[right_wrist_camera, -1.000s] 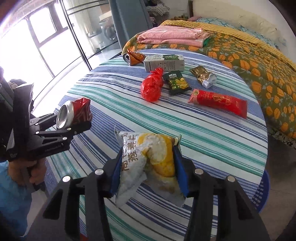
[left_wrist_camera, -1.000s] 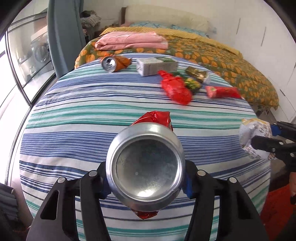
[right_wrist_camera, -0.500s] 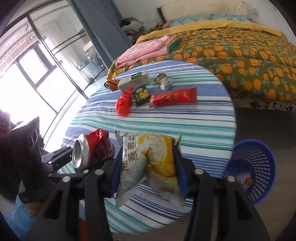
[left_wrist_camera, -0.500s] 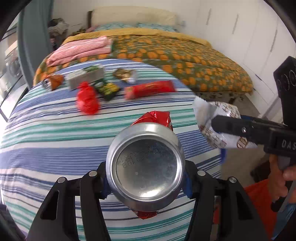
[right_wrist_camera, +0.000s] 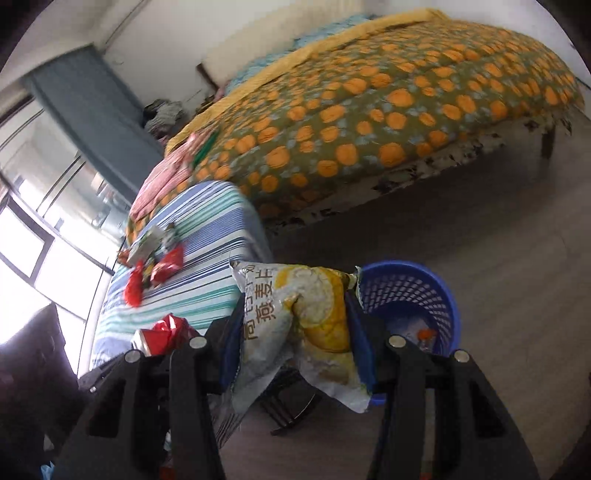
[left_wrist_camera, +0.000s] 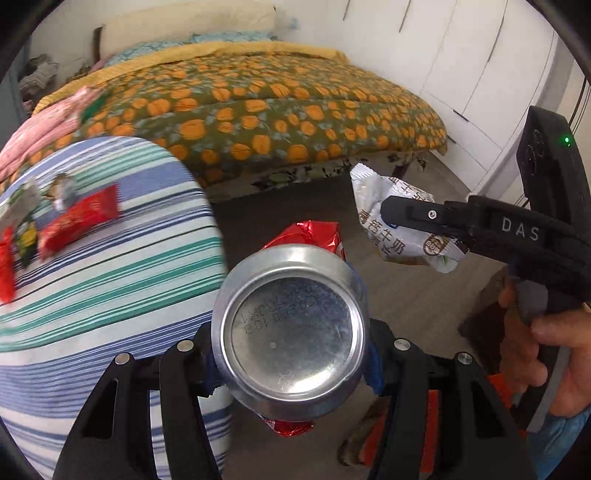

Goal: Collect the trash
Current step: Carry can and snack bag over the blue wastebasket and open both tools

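Jaws of the right gripper (right_wrist_camera: 295, 332) are clamped on a crinkled white-and-yellow foil snack bag (right_wrist_camera: 299, 325); those of the left gripper (left_wrist_camera: 291, 354) are clamped on a crushed red aluminium can (left_wrist_camera: 290, 328), base toward the camera. The round blue perforated plastic basket (right_wrist_camera: 417, 291) stands on the floor just beyond the bag, off the striped surface's (left_wrist_camera: 110, 280) edge, nearer the right gripper. More wrappers remain on the surface's far edge.

Bedroom. Bed (left_wrist_camera: 258, 107) with orange-patterned olive quilt (right_wrist_camera: 388, 110) against white wall (right_wrist_camera: 207, 26). White wardrobe doors (left_wrist_camera: 476, 66) beside it. Grey floor (right_wrist_camera: 517, 229). Bright daylight through large glazed panels (right_wrist_camera: 33, 243); grey-blue curtain (right_wrist_camera: 92, 114) alongside.
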Demonstrator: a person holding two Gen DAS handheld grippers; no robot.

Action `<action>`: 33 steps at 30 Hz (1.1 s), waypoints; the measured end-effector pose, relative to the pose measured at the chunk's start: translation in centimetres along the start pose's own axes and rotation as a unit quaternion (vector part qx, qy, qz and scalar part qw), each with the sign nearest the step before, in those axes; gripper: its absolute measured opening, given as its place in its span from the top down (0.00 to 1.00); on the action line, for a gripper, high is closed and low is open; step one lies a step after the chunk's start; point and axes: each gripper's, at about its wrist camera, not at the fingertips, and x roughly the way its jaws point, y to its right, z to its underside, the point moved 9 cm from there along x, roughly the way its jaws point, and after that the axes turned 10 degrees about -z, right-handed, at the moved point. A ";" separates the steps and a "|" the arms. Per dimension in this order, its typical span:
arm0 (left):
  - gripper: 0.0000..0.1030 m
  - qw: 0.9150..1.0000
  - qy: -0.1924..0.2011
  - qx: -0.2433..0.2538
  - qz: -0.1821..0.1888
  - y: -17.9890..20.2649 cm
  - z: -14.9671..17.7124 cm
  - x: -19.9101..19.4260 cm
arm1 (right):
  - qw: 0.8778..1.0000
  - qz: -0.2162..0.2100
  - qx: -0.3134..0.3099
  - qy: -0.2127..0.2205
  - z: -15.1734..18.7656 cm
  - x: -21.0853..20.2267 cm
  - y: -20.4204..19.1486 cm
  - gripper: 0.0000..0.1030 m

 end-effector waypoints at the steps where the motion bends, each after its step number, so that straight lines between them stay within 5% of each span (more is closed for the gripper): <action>1: 0.44 1.000 -0.005 0.004 -0.001 0.9 -0.2 1.0 | 1.000 0.002 0.010 0.001 -0.2 0.2 1.0 0.52; 13: 0.44 0.998 -0.060 0.022 -0.025 4.3 -0.9 11.2 | 0.992 0.002 0.126 -0.011 -1.2 4.9 11.1 0.50; 15: 0.26 0.997 -0.063 0.028 -0.033 4.2 -0.8 12.4 | 0.989 -0.007 0.147 -0.013 -1.4 5.7 12.3 0.40; 17: 0.21 0.997 -0.062 0.031 -0.040 4.3 -1.0 13.0 | 0.987 -0.011 0.163 -0.001 -1.6 5.7 13.2 0.34; 22: 0.17 0.999 -0.038 0.022 -0.026 4.1 -2.1 10.8 | 0.988 -0.006 0.150 0.043 -3.3 3.2 13.0 0.32; 25: 0.13 0.999 -0.007 0.021 -0.024 3.2 -2.6 7.2 | 0.991 0.025 0.107 0.070 -4.1 1.3 12.0 0.21; 28: 0.10 0.999 0.021 0.014 -0.029 0.5 -1.6 3.0 | 0.992 0.079 0.053 0.082 -3.8 0.2 10.7 0.16; 33: 0.08 0.997 0.022 -0.025 -0.072 -7.5 3.3 -1.4 | 0.991 0.110 -0.040 0.068 -1.0 0.8 5.6 0.14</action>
